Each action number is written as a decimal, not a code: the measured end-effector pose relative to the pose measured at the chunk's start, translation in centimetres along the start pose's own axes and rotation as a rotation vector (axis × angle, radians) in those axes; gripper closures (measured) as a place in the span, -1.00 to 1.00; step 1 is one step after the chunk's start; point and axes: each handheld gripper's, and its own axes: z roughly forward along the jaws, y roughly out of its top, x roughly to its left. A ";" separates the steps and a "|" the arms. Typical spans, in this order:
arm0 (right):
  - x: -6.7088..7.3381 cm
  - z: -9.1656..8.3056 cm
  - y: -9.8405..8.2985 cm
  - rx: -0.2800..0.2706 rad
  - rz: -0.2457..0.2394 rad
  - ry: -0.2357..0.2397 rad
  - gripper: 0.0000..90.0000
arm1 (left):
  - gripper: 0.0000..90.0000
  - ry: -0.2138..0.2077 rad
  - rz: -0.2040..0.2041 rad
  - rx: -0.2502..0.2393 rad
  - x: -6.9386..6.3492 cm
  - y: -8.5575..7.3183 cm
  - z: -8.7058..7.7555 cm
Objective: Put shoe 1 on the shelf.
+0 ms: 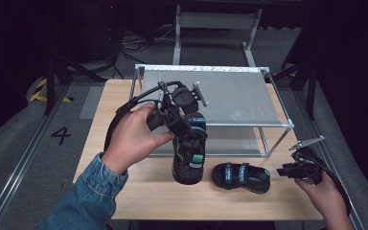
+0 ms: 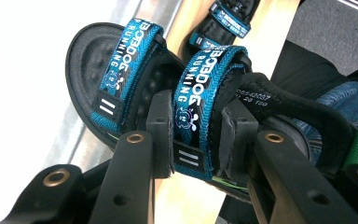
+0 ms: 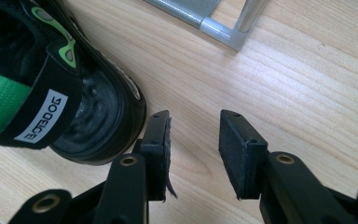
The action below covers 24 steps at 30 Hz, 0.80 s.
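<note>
A black sandal with blue straps and a green tab hangs toe-down just above the wooden table. My left gripper is shut on one of its blue straps. In the left gripper view the jaws pinch that strap from both sides, and the sole extends away to the upper left. The matching sandal lies flat on the table to the right. My right gripper rests open at the table's right edge, and its jaws hold nothing, beside that sandal's heel.
A low metal-framed rack with a grey shelf stands across the back half of the table. Its corner leg is just beyond my right gripper. The person's denim sleeve comes in at the bottom left. Bare wood lies along the front.
</note>
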 end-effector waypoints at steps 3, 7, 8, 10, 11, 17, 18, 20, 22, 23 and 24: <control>0.0 -0.2 -0.1 -0.003 0.000 -0.003 0.42 | 0.55 0.009 0.001 0.001 0.2 0.4 -0.3; 0.0 -0.4 -0.2 -0.005 -0.006 -0.010 0.42 | 0.55 0.013 0.004 -0.001 0.9 1.2 -0.6; 0.0 -0.4 -0.3 -0.005 -0.004 -0.009 0.42 | 0.55 0.014 0.003 -0.003 1.1 1.4 -0.6; 0.0 -0.3 -0.4 -0.001 -0.001 -0.009 0.42 | 0.55 0.016 0.011 -0.011 1.6 1.8 -0.7; 0.0 -0.2 -0.4 0.004 -0.002 -0.006 0.42 | 0.55 0.018 0.013 -0.015 1.9 1.9 -0.7; 0.1 -0.1 -0.6 0.014 -0.004 -0.003 0.42 | 0.55 0.044 0.021 -0.024 3.3 3.1 -0.8; 0.1 -0.2 -0.7 0.013 -0.001 -0.006 0.42 | 0.55 0.054 0.020 -0.021 3.5 3.3 -0.8; 0.0 -0.4 -0.7 0.009 -0.001 -0.006 0.42 | 0.55 0.069 0.018 -0.023 4.0 3.7 -0.8; 0.1 -0.6 -0.7 0.003 0.002 -0.008 0.42 | 0.55 0.079 0.014 -0.030 4.5 4.1 -0.7; 0.0 -0.7 -0.7 0.001 0.002 -0.011 0.42 | 0.55 0.083 0.018 -0.032 4.9 4.3 -0.7; 0.0 -0.8 -0.8 -0.002 0.004 -0.012 0.42 | 0.55 0.085 0.013 -0.036 5.2 4.5 -0.6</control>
